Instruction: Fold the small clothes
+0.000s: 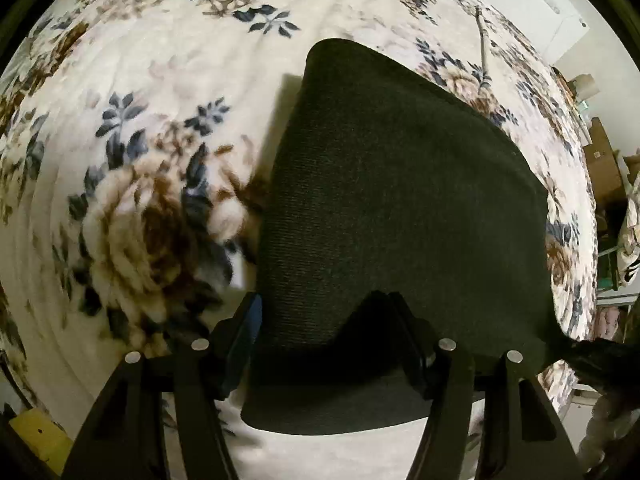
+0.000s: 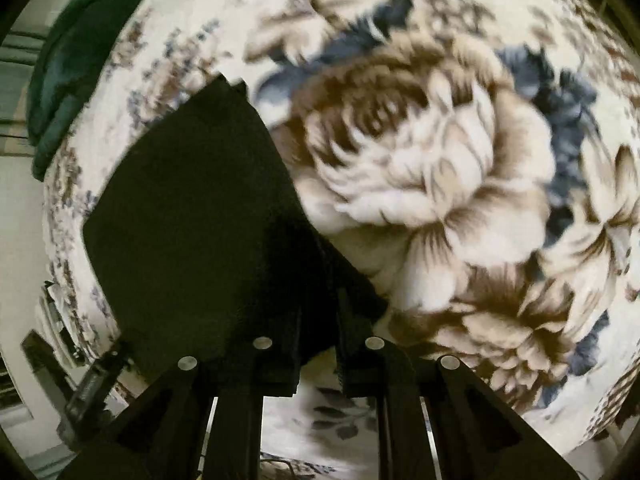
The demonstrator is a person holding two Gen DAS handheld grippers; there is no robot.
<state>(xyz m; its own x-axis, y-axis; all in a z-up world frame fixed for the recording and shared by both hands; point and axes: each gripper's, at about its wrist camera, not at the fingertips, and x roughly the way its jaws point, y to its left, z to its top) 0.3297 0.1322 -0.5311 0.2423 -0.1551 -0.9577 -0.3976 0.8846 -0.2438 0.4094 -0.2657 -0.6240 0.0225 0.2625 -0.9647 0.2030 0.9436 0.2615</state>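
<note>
**op:** My left gripper (image 1: 336,344) stood spread over the black garment (image 1: 400,200) on the floral blanket (image 1: 140,80). The right gripper (image 2: 318,344) was pinching its corner.

**reply:** A thin pinch could slip (I figured). Only the right view showed the green cloth (image 2: 68,60).

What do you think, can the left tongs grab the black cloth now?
Probably yes. The left tongs stand open with the black cloth right between them on the flowery blanket, and nothing covers it there.
</note>
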